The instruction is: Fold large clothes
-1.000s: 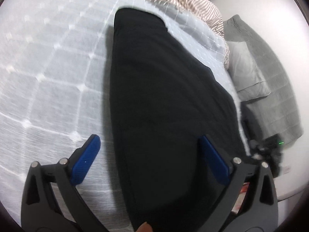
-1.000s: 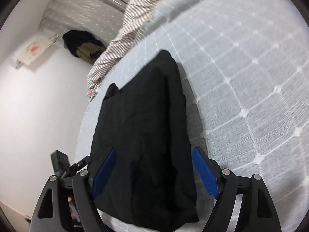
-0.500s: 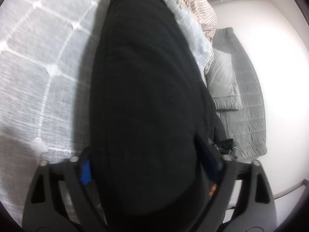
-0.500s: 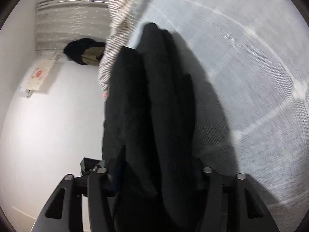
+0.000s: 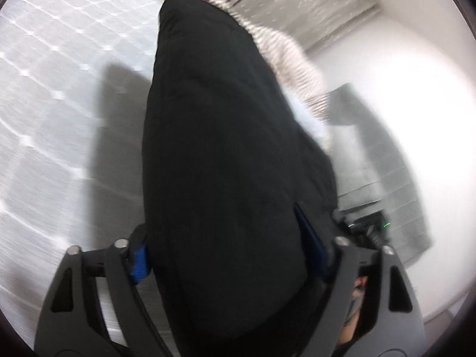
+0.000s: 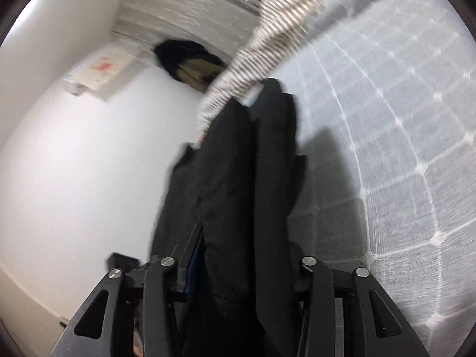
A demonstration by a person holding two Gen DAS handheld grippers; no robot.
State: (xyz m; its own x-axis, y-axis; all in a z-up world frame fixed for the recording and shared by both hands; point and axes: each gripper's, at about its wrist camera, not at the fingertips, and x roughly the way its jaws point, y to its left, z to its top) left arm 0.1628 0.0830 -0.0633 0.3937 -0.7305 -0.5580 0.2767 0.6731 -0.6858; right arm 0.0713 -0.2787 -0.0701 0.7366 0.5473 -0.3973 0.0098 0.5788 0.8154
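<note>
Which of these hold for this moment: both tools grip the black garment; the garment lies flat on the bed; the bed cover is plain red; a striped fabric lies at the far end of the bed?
1. Both tools grip the black garment. True: left tool and right tool are each closed on it.
2. The garment lies flat on the bed. False: it hangs lifted, casting a shadow on the bed cover.
3. The bed cover is plain red. False: pale grey with a white grid.
4. Striped fabric lies at the far end. True.
</note>
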